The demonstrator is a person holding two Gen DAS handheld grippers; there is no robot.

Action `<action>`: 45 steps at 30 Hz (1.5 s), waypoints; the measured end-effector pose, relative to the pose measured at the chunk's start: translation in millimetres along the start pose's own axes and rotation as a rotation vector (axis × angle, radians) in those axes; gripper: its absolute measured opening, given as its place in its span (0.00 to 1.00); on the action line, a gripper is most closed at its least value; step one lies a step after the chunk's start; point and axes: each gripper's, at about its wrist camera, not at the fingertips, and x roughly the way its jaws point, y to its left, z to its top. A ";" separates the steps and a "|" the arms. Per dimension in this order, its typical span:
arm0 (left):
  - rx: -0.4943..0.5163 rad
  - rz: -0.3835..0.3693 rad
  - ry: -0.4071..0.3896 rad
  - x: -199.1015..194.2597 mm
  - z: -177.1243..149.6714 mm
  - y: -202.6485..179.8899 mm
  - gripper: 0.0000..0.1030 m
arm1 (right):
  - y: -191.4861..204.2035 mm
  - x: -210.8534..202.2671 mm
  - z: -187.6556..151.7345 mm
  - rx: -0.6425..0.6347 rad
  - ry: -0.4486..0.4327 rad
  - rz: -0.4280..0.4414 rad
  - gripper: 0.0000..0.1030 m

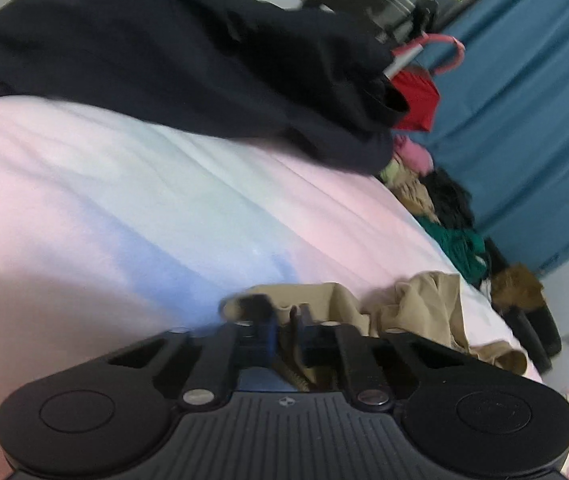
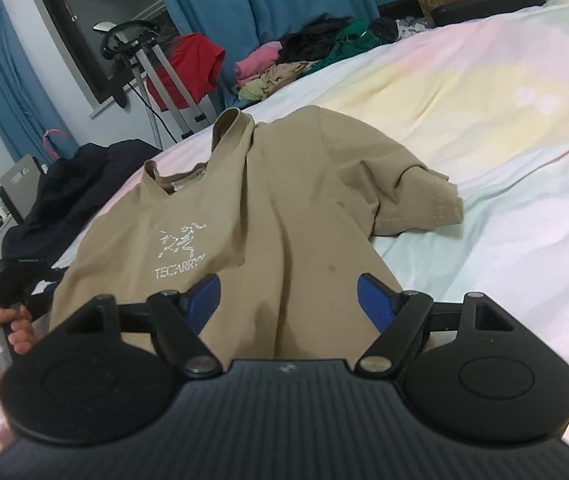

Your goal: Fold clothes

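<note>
A tan T-shirt (image 2: 276, 200) with a white logo lies on the pastel bed sheet (image 2: 484, 100), collar away from me, one sleeve spread to the right. My right gripper (image 2: 288, 292) is open just above its lower hem, blue pads (image 2: 372, 296) on either side of the cloth. My left gripper (image 1: 284, 332) is shut on a bunch of the tan shirt (image 1: 416, 312), low over the sheet (image 1: 124, 200). The rest of the shirt trails to the right in that view.
A dark navy garment (image 1: 188, 64) lies heaped on the bed's far side, also in the right wrist view (image 2: 84, 184). A pile of mixed clothes (image 2: 308, 52) sits at the bed's edge. A red cloth hangs on a stand (image 2: 188, 68). Blue curtains stand behind.
</note>
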 end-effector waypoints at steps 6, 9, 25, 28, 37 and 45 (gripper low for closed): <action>0.264 0.111 -0.134 -36.6 54.3 -37.5 0.03 | -0.9 2.8 2.2 -0.005 -0.003 -0.006 0.75; 0.314 0.264 -0.188 -50.0 84.0 -44.7 0.04 | -1.4 2.2 2.9 -0.008 -0.007 -0.010 0.75; -0.073 0.162 -0.061 -123.0 26.3 67.6 0.36 | 2.6 -5.3 2.6 -0.019 -0.014 -0.003 0.75; -0.030 0.139 -0.015 -123.9 7.6 60.5 0.36 | 4.2 -4.3 0.4 -0.025 0.000 0.000 0.75; 0.056 0.079 -0.031 -111.0 -8.0 41.7 0.42 | 8.8 1.2 -7.3 -0.046 0.037 0.001 0.75; 0.177 0.045 -0.049 -101.1 -12.5 34.2 0.07 | 6.9 12.0 -11.1 -0.050 0.070 -0.008 0.75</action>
